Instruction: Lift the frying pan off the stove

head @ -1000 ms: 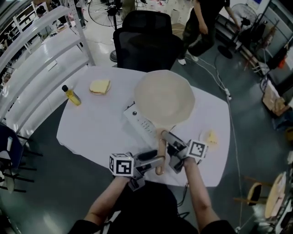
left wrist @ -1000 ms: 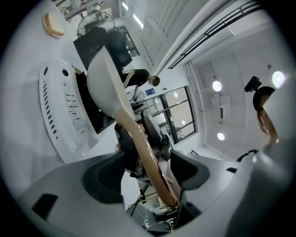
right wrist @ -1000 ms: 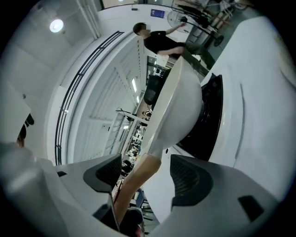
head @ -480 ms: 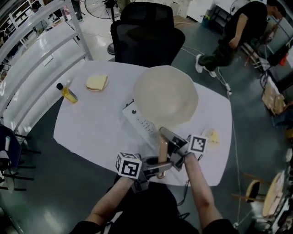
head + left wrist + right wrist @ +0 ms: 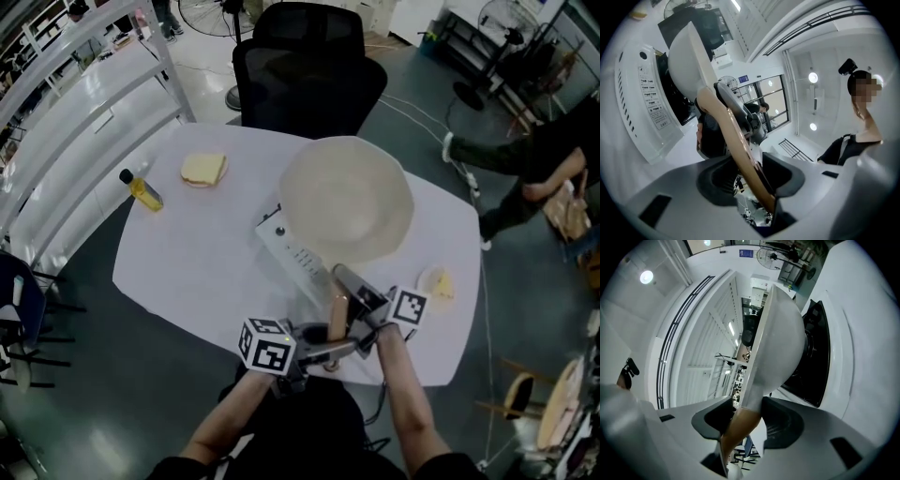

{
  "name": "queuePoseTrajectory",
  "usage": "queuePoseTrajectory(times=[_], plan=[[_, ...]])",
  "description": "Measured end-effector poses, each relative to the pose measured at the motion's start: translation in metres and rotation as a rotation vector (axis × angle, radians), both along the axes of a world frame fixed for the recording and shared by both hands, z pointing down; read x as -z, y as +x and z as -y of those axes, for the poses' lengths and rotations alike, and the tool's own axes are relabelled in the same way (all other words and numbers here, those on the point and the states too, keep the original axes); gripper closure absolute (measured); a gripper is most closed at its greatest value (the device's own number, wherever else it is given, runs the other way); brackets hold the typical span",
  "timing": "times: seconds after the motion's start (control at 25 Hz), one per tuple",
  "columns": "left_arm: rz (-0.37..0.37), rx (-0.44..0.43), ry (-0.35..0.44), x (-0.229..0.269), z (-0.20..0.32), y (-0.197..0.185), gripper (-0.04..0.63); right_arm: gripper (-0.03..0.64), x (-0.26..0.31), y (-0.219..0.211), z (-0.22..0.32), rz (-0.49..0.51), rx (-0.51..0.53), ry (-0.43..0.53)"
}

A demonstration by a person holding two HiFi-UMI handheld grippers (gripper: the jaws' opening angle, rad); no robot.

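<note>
A cream frying pan (image 5: 347,200) sits on the white stove (image 5: 291,251) on the table (image 5: 197,253), its wooden handle (image 5: 337,317) pointing toward me. My left gripper (image 5: 328,349) grips the handle's near end from the left; its jaws have just been closing on it. My right gripper (image 5: 354,298) holds the handle closer to the pan, and its jaws have also just closed in. In the left gripper view the handle (image 5: 736,140) runs between the jaws up to the pan (image 5: 686,61). The right gripper view shows the handle (image 5: 738,427) clamped below the pan (image 5: 780,348).
A slice of bread (image 5: 203,170) and a small oil bottle (image 5: 142,190) lie at the table's far left. A yellow piece on a small dish (image 5: 437,283) sits right of the grippers. A black chair (image 5: 305,70) stands behind the table, white shelves (image 5: 66,103) at left, a person (image 5: 534,164) at right.
Both grippers have closed their jaws onto the pan handle; the left one came in from the left. The pan stays on the stove. The person in the background moved to the right.
</note>
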State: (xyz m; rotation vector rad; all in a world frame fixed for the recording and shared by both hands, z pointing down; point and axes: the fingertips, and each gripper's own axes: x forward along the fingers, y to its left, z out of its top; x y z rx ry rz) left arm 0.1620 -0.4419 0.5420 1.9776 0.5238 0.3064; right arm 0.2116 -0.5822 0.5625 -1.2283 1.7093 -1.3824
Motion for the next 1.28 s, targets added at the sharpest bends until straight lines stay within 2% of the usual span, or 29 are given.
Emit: queuePoseTrajectory(times=[0.56, 1.0, 1.28], plan=[[-0.009, -0.030, 0.135, 0.014, 0.003, -0.011, 0.430, 0.419, 0.023, -0.006, 0.004, -0.065, -0.041, 0.045], [-0.010, -0.017, 0.153, 0.050, 0.006, -0.028, 0.428, 0.419, 0.067, -0.026, 0.007, -0.076, -0.034, 0.076], [-0.021, 0.037, 0.167, 0.053, 0.004, -0.040, 0.425, 0.417, 0.069, -0.045, 0.008, -0.113, 0.029, 0.077]])
